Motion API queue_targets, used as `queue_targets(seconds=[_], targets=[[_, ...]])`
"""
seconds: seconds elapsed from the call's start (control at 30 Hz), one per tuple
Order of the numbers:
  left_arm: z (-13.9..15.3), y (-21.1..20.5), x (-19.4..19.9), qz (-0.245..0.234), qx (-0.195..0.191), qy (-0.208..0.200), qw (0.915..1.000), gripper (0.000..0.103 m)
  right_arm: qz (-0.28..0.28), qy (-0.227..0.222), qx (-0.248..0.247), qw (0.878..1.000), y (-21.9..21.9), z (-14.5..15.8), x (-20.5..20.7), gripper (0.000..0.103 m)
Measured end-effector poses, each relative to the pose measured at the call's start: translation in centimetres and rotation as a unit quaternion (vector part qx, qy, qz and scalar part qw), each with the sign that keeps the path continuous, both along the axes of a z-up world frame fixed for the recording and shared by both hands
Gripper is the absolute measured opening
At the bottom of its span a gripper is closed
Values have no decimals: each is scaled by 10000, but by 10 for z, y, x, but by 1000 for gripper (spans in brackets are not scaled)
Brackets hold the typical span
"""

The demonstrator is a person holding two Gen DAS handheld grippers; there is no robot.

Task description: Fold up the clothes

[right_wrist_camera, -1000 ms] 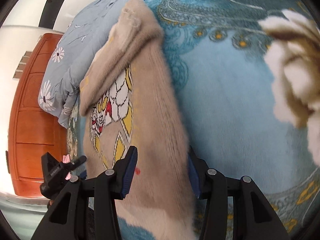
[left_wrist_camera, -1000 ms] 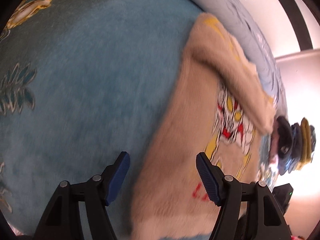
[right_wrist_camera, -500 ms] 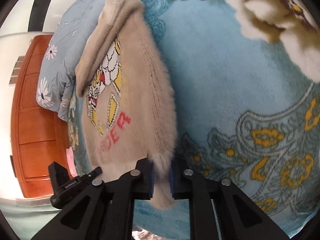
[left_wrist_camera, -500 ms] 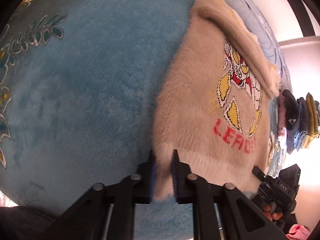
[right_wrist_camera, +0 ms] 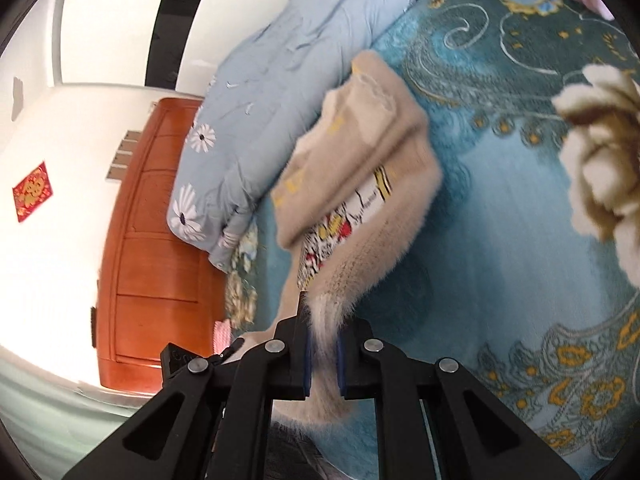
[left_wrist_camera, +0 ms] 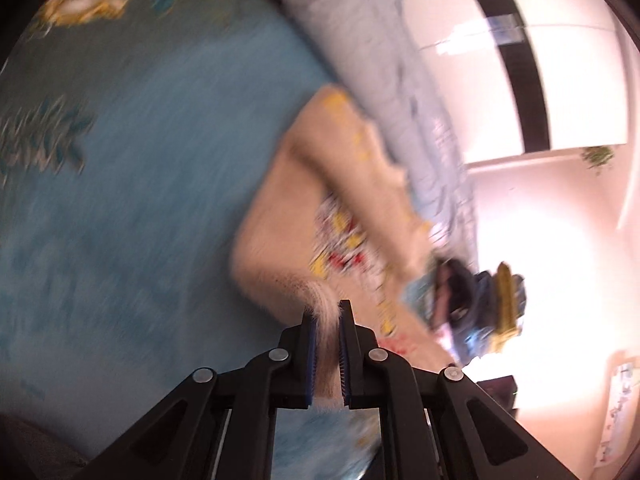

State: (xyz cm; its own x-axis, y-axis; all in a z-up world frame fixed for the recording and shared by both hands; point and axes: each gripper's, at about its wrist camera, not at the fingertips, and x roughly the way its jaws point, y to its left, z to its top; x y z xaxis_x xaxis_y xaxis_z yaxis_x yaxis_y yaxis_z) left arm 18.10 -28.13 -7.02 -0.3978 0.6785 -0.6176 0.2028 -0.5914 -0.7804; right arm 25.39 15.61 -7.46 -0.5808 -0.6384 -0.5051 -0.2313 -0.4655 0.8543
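A beige fuzzy sweater (left_wrist_camera: pixel 288 216) with a red, yellow and white cartoon print lies on the blue patterned blanket (left_wrist_camera: pixel 140 184). Its sleeves are folded across the chest. My left gripper (left_wrist_camera: pixel 326 320) is shut on one bottom corner of the sweater and holds it lifted. In the right wrist view the same sweater (right_wrist_camera: pixel 372 160) lies on the blanket (right_wrist_camera: pixel 500 220). My right gripper (right_wrist_camera: pixel 322 332) is shut on the other bottom corner, with the hem raised off the blanket toward the collar. The left wrist view is blurred by motion.
A pale blue flowered duvet (right_wrist_camera: pixel 272 92) lies bunched along the far side of the sweater. A stack of folded dark and yellow clothes (left_wrist_camera: pixel 480 300) sits beyond the sweater. A wooden cabinet (right_wrist_camera: pixel 156 240) stands past the bed edge.
Both grippers, shut on the hem corners, have lifted the sweater's bottom edge off the blanket and carried it toward the collar. A second ago both were open over the hem.
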Motion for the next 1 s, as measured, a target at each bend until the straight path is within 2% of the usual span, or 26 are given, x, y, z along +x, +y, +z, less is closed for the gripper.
queue_targets(seconds=[0.2, 0.37, 0.53, 0.77, 1.0], targets=[[15, 7, -52, 19, 36, 354, 9994, 10, -106, 234, -36, 9997, 16, 14, -33, 9], [18, 15, -110, -25, -39, 423, 9991, 10, -101, 297, 94, 9995, 26, 21, -78, 9], [16, 25, -174, -103, -321, 388, 9987, 10, -142, 171, 242, 9995, 33, 18, -135, 9], [-15, 47, -258, -75, -597, 84, 9982, 10, -242, -255, 392, 9986, 47, -11, -206, 9], [-61, 63, -296, 4, -955, -259, 9951, 10, -188, -667, 354, 9970, 58, -53, -248, 10]])
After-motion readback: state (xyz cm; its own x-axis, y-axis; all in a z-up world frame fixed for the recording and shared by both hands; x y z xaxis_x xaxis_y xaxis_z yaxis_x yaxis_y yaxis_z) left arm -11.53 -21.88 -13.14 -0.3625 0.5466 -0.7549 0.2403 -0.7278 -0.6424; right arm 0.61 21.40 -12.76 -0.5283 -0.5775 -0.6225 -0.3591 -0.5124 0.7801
